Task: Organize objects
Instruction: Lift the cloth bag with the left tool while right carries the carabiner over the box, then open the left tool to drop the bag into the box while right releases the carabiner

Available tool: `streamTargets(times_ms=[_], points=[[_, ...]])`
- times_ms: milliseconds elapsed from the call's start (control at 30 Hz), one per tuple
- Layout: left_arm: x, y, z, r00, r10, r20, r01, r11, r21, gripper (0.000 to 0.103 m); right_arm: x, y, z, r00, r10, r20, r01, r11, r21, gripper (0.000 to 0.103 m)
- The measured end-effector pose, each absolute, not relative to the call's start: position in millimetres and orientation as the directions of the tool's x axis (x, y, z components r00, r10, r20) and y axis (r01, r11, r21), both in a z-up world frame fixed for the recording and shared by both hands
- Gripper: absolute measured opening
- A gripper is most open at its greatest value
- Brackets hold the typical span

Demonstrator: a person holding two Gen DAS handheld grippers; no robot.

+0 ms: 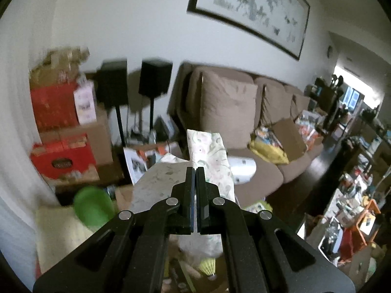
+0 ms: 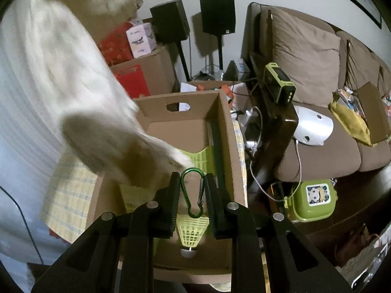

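Observation:
My left gripper (image 1: 195,171) is shut on a pale floral cloth (image 1: 207,156), which hangs lifted in front of the sofa; the same cloth shows blurred at the left of the right wrist view (image 2: 73,85), draped over the box. My right gripper (image 2: 192,178) is shut on a green carabiner (image 2: 192,191), held above an open cardboard box (image 2: 227,131). Inside the box lie a yellow-green shuttlecock (image 2: 189,234) and another yellow-green plastic piece (image 2: 200,158).
A brown sofa (image 2: 317,146) with cushions, a white device (image 2: 312,127) and clutter stands to the right. A green lunch box (image 2: 312,200) sits on the floor. Speakers on stands (image 2: 217,17), red and cardboard boxes (image 2: 146,73) stand behind. A yellow checked cloth (image 2: 70,195) lies under the box.

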State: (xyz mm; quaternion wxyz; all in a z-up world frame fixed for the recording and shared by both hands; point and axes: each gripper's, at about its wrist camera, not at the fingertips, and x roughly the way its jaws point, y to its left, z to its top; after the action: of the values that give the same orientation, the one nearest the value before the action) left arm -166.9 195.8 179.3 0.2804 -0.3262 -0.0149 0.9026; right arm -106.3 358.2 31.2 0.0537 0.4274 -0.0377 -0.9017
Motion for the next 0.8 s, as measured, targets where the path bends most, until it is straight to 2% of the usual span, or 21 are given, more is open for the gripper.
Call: streamTargets(times_ms=[233, 400, 800], points=[[-179.8, 211.2, 61.8, -0.453, 0.52, -0.724, -0.456, -0.833, -0.313, 0.001, -111.0, 364.7, 12.5, -0.599, -0.122, -0.791, 0.044, -0.992, 0.119, 0.02], [-177.0, 219.9, 2.6, -0.371, 0.508, -0.777, -0.432, -0.836, -0.339, 0.001, -114.3, 366.8, 1.2, -0.58, -0.121, -0.806, 0.039, -0.992, 0.121, 0.02], [-154.0, 239.7, -82.3, -0.275, 0.33, -0.903, -0.464, -0.868, -0.176, 0.001, -122.7, 359.9, -13.5, -0.559, -0.159, -0.814, 0.05, -0.986, 0.158, 0.02]])
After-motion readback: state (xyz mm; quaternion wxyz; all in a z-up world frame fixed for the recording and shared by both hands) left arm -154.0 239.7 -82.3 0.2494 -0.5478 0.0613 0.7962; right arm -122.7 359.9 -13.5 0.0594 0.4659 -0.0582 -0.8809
